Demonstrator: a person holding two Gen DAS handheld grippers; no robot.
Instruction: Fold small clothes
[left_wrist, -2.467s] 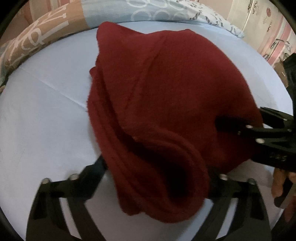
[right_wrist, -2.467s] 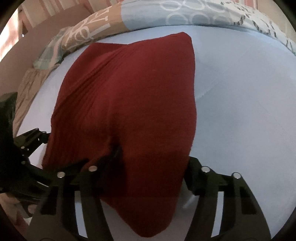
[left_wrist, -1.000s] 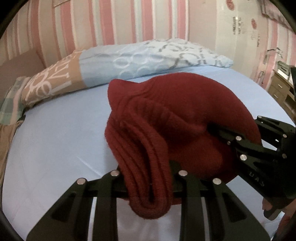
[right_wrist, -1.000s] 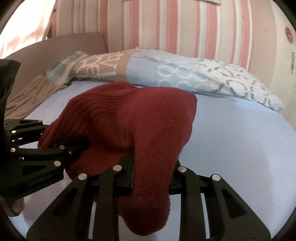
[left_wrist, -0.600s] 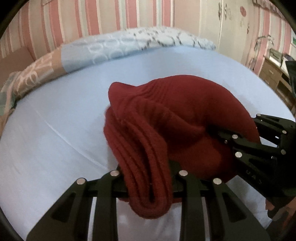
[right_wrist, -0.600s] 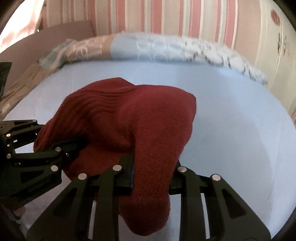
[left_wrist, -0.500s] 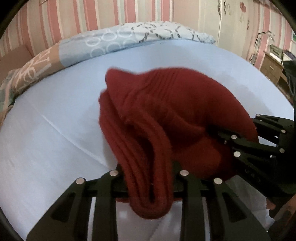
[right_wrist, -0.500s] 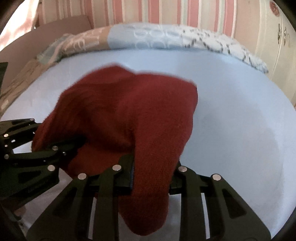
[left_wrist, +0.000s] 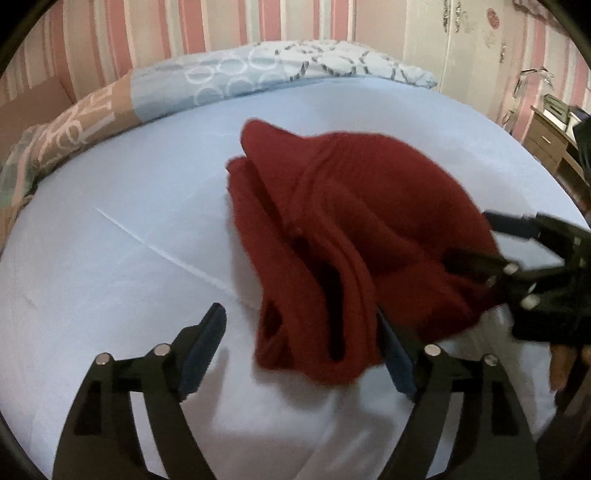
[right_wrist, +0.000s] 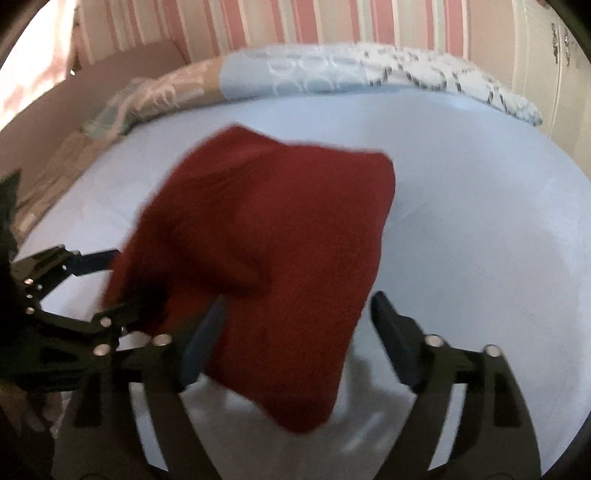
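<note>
With both the left gripper (left_wrist: 301, 347) and right gripper (right_wrist: 297, 332) spread and apparently released, I back straight off the knit (left_wrist: 354, 236) so the fold lies undisturbed on the sheet (left_wrist: 110, 258)

We identify location as home bedroom. Evidence: bed (left_wrist: 110, 229) with pale blue sheet fills both views; patterned pillow (left_wrist: 258, 74) lies along far edge; pink-striped wallpaper (left_wrist: 207, 26) behind it; white wardrobe doors (left_wrist: 461, 44) and wooden drawer unit (left_wrist: 550, 144) stand at right in left wrist view.
</note>
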